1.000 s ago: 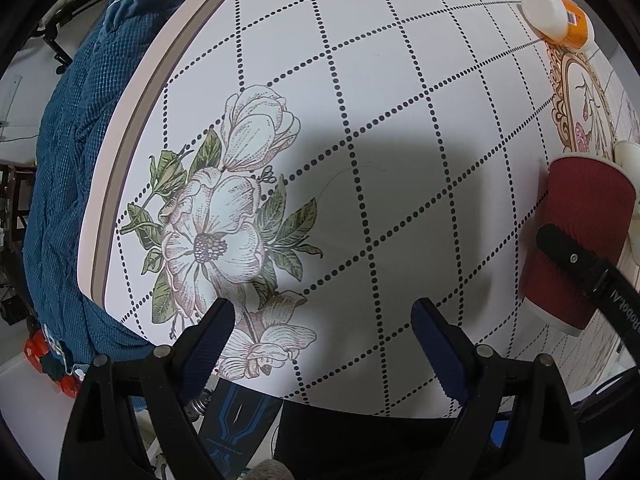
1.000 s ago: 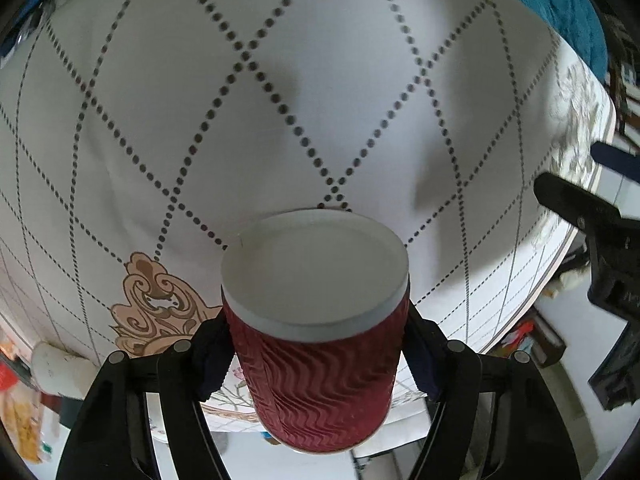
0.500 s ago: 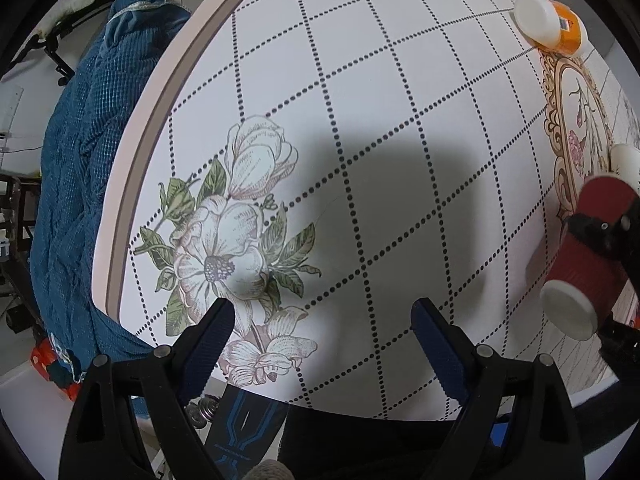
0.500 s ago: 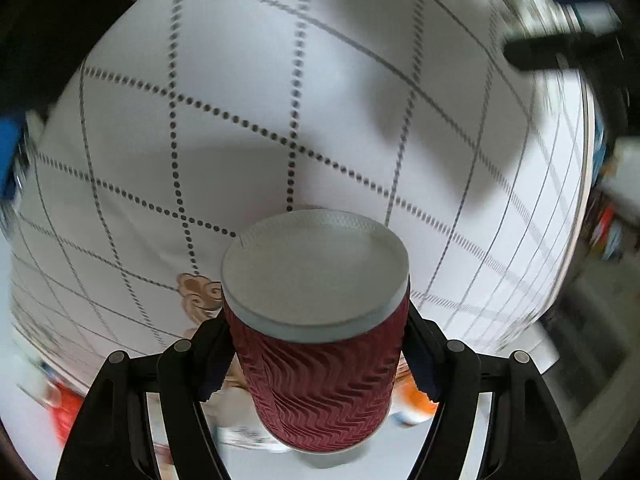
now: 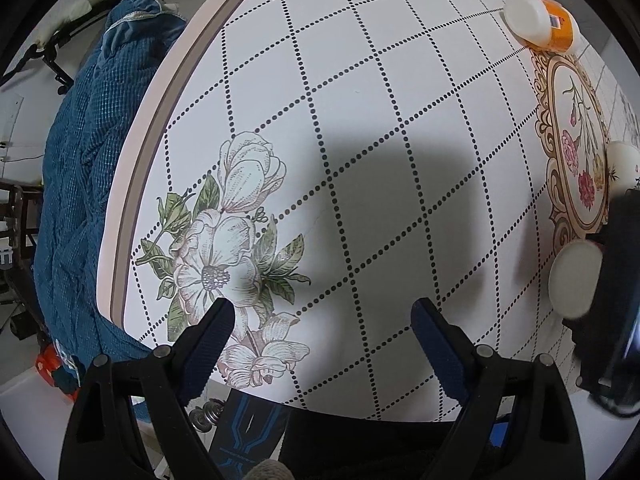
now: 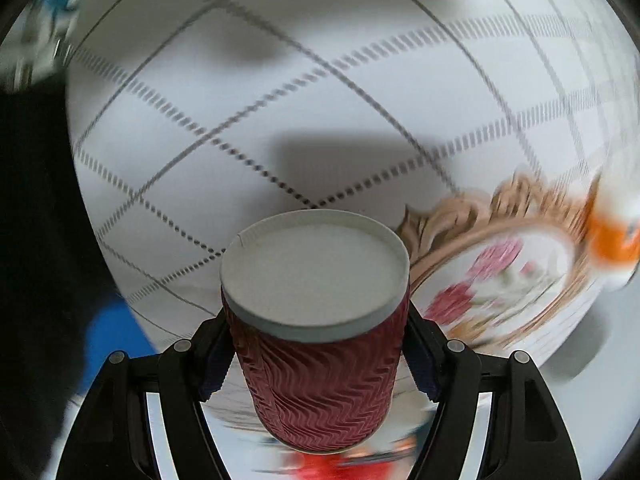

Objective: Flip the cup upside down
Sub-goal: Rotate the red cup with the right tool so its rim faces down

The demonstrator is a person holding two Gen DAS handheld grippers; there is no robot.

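Note:
A dark red ribbed paper cup with a white flat end is clamped between my right gripper fingers, held above the table with the white end pointing away from the camera. In the left wrist view only the cup's white end shows at the far right, beside the dark bulk of the right gripper. My left gripper is open and empty, low over the flower print near the table's front edge.
The tablecloth is white with dotted diamonds, a flower print and an ornate oval print. An orange bottle with a white cap lies at the far right. A blue quilt hangs off the table's left edge.
My right gripper has been rotating with the cup; the table swings through its view. In the left wrist view the cup turned from side-on to showing its white end. The left gripper barely moved.

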